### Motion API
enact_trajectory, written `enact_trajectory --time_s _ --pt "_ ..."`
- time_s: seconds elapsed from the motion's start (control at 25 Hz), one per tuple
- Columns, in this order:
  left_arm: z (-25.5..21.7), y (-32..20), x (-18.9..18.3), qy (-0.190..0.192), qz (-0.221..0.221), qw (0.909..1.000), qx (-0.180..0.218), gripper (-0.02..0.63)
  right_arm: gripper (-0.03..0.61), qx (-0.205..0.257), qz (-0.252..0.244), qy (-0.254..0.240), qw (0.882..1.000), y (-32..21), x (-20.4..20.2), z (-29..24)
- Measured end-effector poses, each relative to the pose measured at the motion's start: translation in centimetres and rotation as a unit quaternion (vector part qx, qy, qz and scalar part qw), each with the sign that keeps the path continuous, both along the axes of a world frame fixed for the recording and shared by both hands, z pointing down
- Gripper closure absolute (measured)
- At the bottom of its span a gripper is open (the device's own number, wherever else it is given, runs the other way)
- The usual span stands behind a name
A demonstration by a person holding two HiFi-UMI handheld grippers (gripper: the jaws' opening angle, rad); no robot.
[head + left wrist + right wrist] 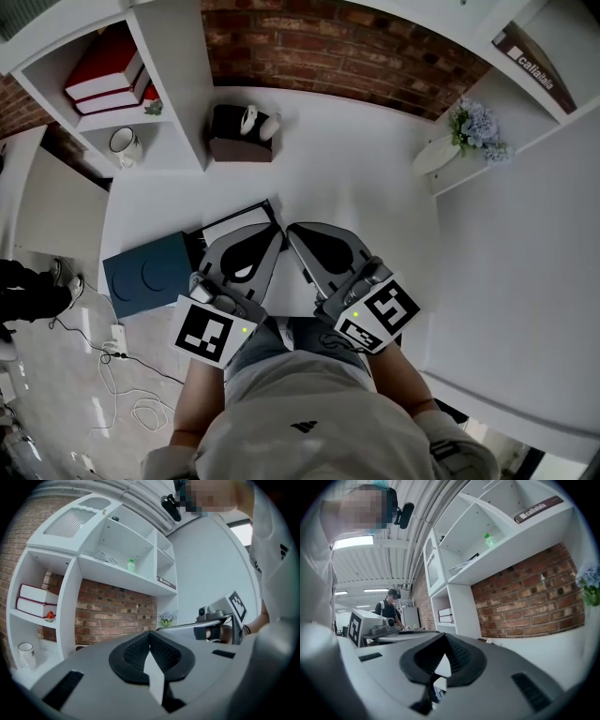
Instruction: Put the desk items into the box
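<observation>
Both grippers are held close to the person's body, above the near edge of the white desk (pixel 356 169). My left gripper (pixel 269 234) is shut with nothing in it, and its jaws meet at a point (pixel 150 634). Right beside it, my right gripper (pixel 300 234) is also shut and empty (pixel 444 637). A dark blue box piece (pixel 141 277) lies at the desk's left edge. Next to it is a black-rimmed flat tray with a white inside (pixel 234 220), partly hidden under the left gripper. A dark brown holder with white items (pixel 241 134) stands at the back by the brick wall.
White shelving on the left holds red books (pixel 103 75) and a mug (pixel 125 145). A white vase of pale flowers (pixel 473 131) sits on the right shelf, with a book (pixel 534 66) above it. Cables and a power strip (pixel 114 342) lie on the floor at left.
</observation>
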State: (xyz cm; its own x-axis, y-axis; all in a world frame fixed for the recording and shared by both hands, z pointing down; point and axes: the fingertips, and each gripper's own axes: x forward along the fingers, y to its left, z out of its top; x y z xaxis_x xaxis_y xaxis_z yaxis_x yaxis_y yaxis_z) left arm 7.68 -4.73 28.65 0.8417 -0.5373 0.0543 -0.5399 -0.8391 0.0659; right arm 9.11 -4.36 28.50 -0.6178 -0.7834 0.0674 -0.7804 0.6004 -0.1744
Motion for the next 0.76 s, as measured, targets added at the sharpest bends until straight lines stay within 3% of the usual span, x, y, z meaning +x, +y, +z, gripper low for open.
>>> enact_trajectory --time_s 0.76 --pt "-0.08 0.16 -0.06 0.002 -0.004 1.0 0.0 0.601 0.571 0.001 -0.006 -0.003 1.0 0.3 -0.3 -0.12"
